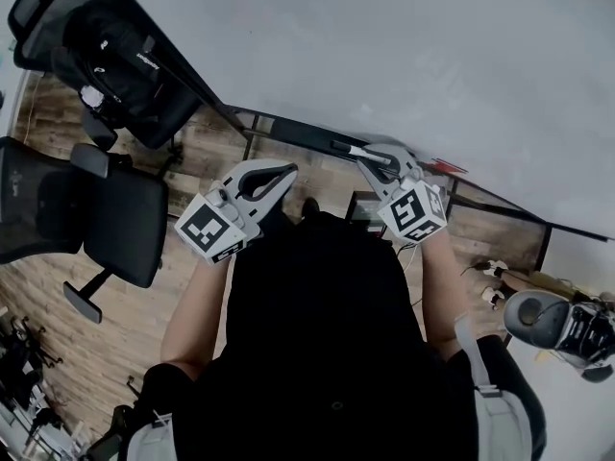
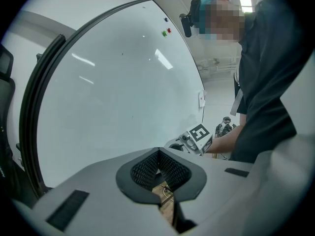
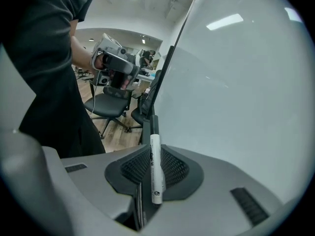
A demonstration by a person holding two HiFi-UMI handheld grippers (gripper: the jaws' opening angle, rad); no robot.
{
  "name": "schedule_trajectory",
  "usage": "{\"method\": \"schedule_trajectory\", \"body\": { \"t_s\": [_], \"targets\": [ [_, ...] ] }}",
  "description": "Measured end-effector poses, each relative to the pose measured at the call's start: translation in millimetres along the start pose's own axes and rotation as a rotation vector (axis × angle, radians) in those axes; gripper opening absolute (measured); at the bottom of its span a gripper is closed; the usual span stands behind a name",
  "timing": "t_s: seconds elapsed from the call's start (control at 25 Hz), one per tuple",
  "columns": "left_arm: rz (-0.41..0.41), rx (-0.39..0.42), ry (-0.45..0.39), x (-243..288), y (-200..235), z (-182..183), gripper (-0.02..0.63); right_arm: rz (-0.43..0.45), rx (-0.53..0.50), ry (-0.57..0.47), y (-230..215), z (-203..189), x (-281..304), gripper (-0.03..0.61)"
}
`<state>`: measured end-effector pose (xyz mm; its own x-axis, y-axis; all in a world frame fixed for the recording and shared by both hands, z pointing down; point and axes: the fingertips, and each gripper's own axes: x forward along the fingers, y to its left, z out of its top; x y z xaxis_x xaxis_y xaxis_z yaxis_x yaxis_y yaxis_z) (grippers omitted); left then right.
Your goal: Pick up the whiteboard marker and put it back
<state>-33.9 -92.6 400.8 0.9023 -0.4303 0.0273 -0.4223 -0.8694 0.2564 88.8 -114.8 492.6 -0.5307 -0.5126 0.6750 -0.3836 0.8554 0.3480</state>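
**Left gripper idling shut, right gripper gripping the whiteboard marker at the board's lower edge**

At the far left, a black office chair (image 1: 120, 221) is standing on the wood floor (image 1: 125, 325). Beside it, the left gripper (image 1: 277, 175) is hovering with its jaws pressed together and nothing between them, pointing toward the whiteboard (image 1: 384, 56). To its right, the right gripper (image 1: 381, 161) is clamping the whiteboard marker (image 3: 155, 168) between its ribbed pads. The marker's white barrel is lying lengthwise along the jaws, and its dark end is sticking out past the fingertips toward the black rail (image 1: 288, 124) running along the whiteboard's bottom edge. Whether the tip is touching the rail cannot be told. The two grippers are sitting near each other, both held in front of the person's dark top (image 1: 317, 334).
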Motion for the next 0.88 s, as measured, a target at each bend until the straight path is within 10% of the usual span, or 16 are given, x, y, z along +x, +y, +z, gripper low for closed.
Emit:
{"method": "schedule_trajectory", "body": {
  "t_s": [0.88],
  "targets": [
    [0.020,-0.004,0.027,-10.1,-19.2,-18.5,0.012,0.029,0.056,0.048,16.1,-41.2,45.1,0.072]
  ]
}}
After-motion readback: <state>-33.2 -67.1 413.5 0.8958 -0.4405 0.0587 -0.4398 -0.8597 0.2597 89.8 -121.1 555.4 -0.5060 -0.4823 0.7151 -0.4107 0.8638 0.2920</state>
